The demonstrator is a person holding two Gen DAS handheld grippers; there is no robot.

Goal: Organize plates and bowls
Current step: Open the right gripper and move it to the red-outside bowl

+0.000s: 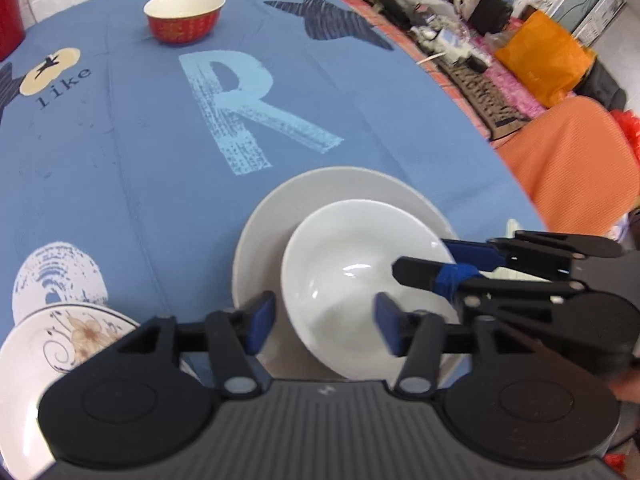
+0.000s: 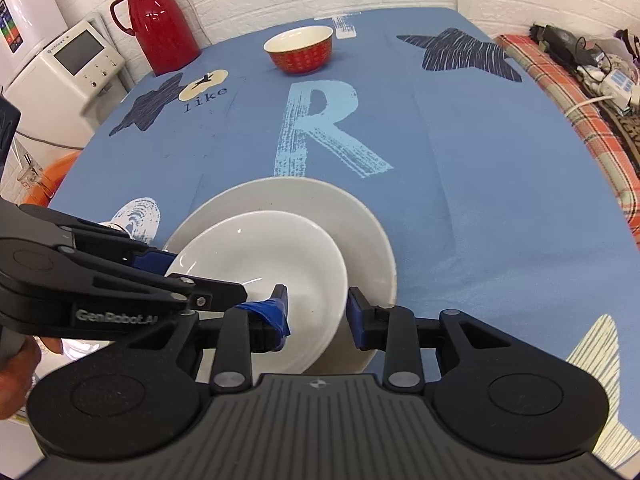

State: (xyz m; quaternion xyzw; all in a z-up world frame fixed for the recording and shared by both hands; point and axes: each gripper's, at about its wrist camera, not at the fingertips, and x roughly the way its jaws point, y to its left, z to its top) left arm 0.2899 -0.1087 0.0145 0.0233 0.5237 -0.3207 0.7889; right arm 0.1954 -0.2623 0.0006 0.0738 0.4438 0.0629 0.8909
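Note:
A small white plate [image 1: 352,280] [image 2: 256,264] lies on a larger white plate [image 1: 276,216] [image 2: 320,200] near the table's front edge. My left gripper [image 1: 324,326] is open, its pads either side of the small plate's left rim. My right gripper [image 2: 318,316] is open around the small plate's right rim; it also shows in the left wrist view [image 1: 424,264]. A red bowl [image 1: 184,16] [image 2: 300,54] stands at the far side. A floral plate [image 1: 52,344] lies at the near left.
The blue tablecloth [image 2: 440,160] covers the table. A red thermos jug [image 2: 156,20] stands at the far left corner, beside a white appliance [image 2: 60,76]. An orange chair [image 1: 576,160] and cluttered shelf [image 1: 460,48] lie to the right.

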